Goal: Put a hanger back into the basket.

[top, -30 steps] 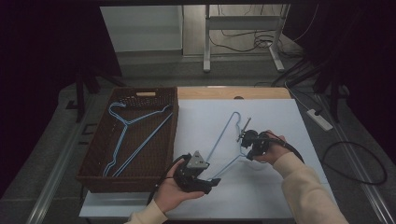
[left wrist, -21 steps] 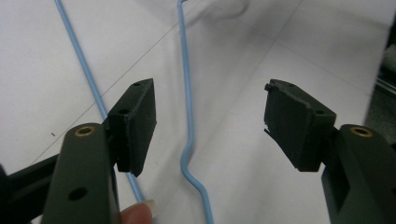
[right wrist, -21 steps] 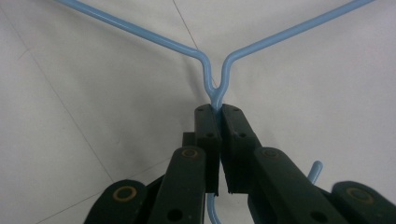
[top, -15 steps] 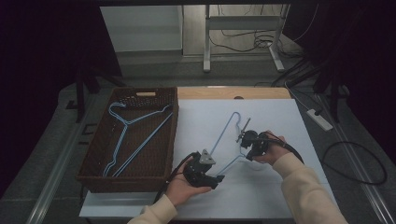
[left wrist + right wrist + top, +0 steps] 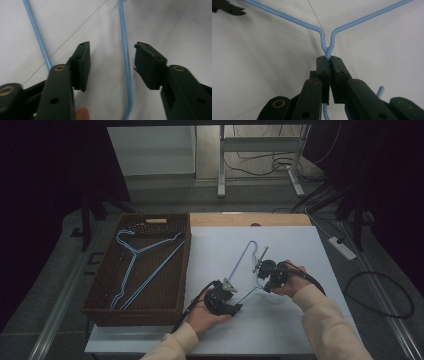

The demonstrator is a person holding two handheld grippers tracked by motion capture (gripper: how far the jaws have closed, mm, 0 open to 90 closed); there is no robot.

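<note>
A thin, light-blue wire hanger (image 5: 243, 265) lies flat, hook bent.

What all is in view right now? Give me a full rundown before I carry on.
hanger on the table: one, light blue wire, lying on the white surface; its neck is clamped by the right gripper, one bar runs between the left gripper's fingers.
hangers in the basket: at least two, light blue, lying flat inside.
basket: one, dark brown wicker, at the table's left.
table: one, white top with a wooden strip along the far edge.
power strip: one, white, on the floor to the right, among black cables.
left gripper: one, black; its fingers have just been closing, with the bar between them untouched.
right gripper: one, black, shut.
</note>
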